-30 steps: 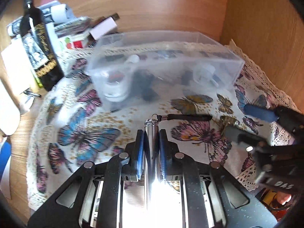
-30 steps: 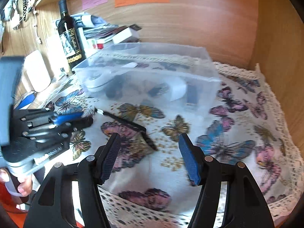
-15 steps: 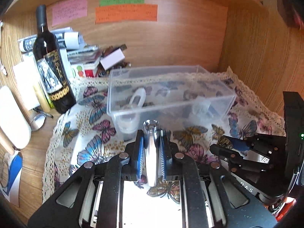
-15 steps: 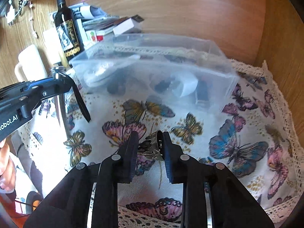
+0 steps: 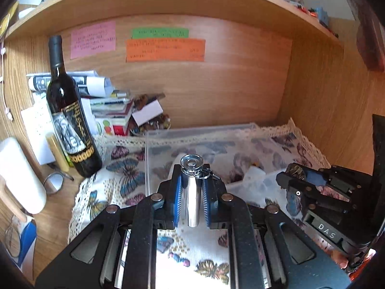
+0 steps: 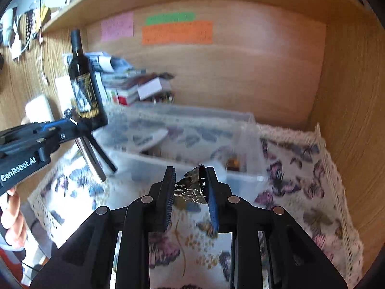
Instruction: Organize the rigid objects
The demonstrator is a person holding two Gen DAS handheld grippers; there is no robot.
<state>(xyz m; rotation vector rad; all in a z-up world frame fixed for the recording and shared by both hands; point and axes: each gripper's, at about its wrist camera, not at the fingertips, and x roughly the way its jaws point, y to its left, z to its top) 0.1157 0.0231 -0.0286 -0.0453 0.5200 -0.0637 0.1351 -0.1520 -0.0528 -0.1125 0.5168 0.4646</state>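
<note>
Left gripper (image 5: 191, 198) has its fingers clamped on a shiny metal tube (image 5: 191, 192), held up over the clear bin (image 5: 199, 132); looks stiff, light and slick, so mid-barrel between the ribbed blue pads seems the right hold. Right gripper (image 6: 190, 190) is closed on a small dark crinkly piece (image 6: 192, 187), can't tell what, probably light, hovering before the bin. Readable writing: "GenRobot.AI" and "DAS" on the grippers; the sticky notes (image 5: 166, 50) are too blurry.
</note>
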